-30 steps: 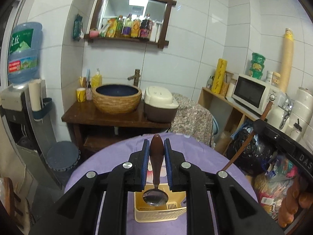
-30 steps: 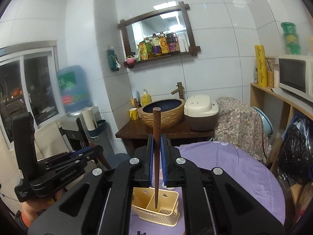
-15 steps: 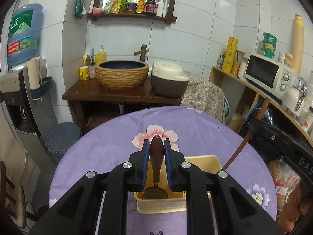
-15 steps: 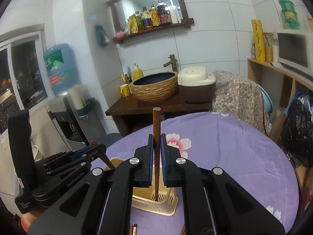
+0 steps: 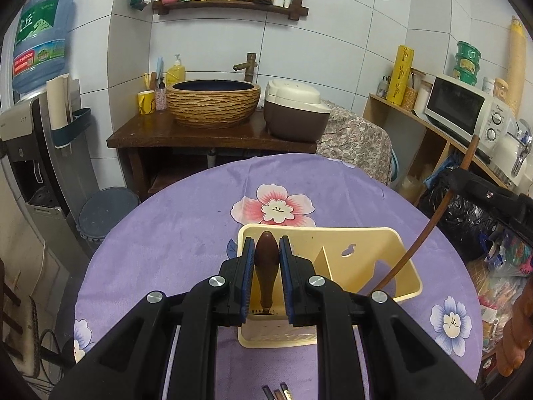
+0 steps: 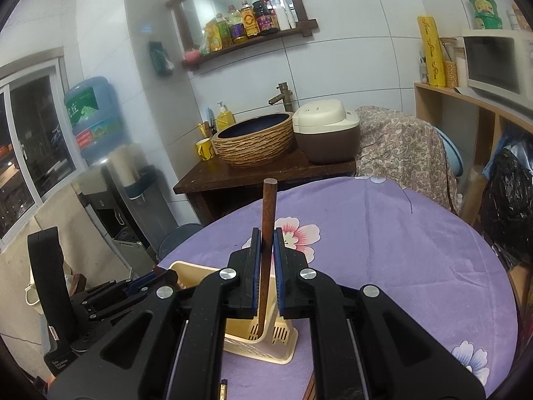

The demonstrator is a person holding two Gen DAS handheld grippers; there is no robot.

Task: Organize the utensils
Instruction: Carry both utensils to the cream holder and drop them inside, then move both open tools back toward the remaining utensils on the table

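Left wrist view: left gripper point(image 5: 266, 266) clamps a wooden-handled utensil point(image 5: 266, 266), its tip inside the yellow caddy point(image 5: 363, 260) mid-table; tilted release could tip the light caddy. Right wrist view: right gripper point(image 6: 265, 266) pinches a slender wooden stick point(image 6: 267, 233), whose lower end may catch the divider.

Purple-clothed table point(image 5: 173, 233), yellow caddy point(image 5: 376, 250)

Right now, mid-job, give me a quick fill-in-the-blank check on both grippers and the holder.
1. The left gripper is shut on a ____-handled spoon.
2. The right gripper holds a thin wooden ____ upright.
3. Both utensils reach down into the cream-coloured ____.
4. The holder stands on a ____ flowered tablecloth.

Missing: wooden; stick; holder; purple
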